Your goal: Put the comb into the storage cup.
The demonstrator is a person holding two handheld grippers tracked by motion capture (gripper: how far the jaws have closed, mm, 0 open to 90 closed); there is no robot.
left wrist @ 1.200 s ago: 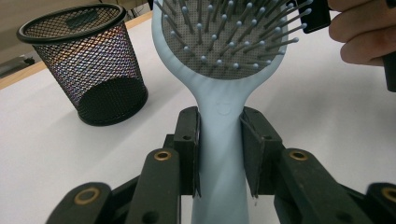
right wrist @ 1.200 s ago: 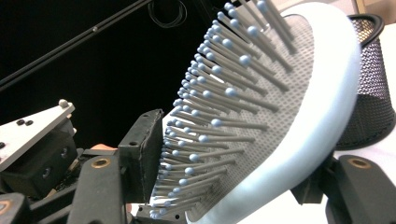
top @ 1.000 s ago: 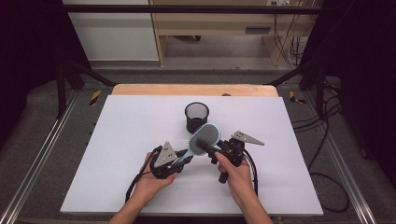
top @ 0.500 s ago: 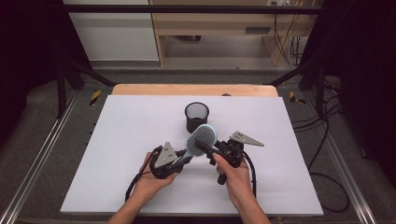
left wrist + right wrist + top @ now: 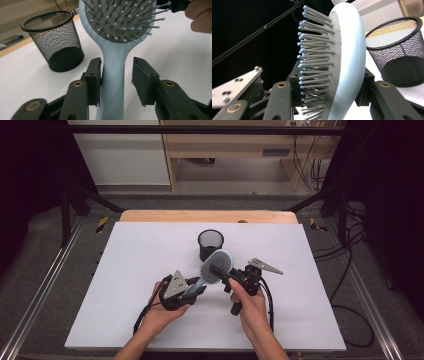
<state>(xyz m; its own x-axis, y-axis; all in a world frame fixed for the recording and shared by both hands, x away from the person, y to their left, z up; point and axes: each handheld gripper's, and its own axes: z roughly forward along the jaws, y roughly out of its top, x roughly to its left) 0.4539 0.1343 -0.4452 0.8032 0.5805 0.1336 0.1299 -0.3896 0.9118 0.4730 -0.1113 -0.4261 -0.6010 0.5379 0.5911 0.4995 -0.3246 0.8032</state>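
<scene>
A pale blue hairbrush (image 5: 216,266) hangs above the white table between both grippers. My right gripper (image 5: 222,272) is shut on the brush's head (image 5: 347,62), one jaw on the bristle side and one on the back. My left gripper (image 5: 197,290) has the handle (image 5: 113,62) between its jaws, which have just been opening. One pad still rests against the handle and the other stands clear with a gap, so my left gripper (image 5: 117,75) is open. A black mesh cup (image 5: 210,244) stands upright just beyond the brush.
The white table (image 5: 125,270) has free room left, right and in front of the hands. The mesh cup (image 5: 53,40) sits close to the brush head, also near it in the right gripper view (image 5: 395,50). Cables trail from both grippers.
The right gripper has closed onto the brush head. The left jaws have parted from the handle. Both hands have stayed where they were.
</scene>
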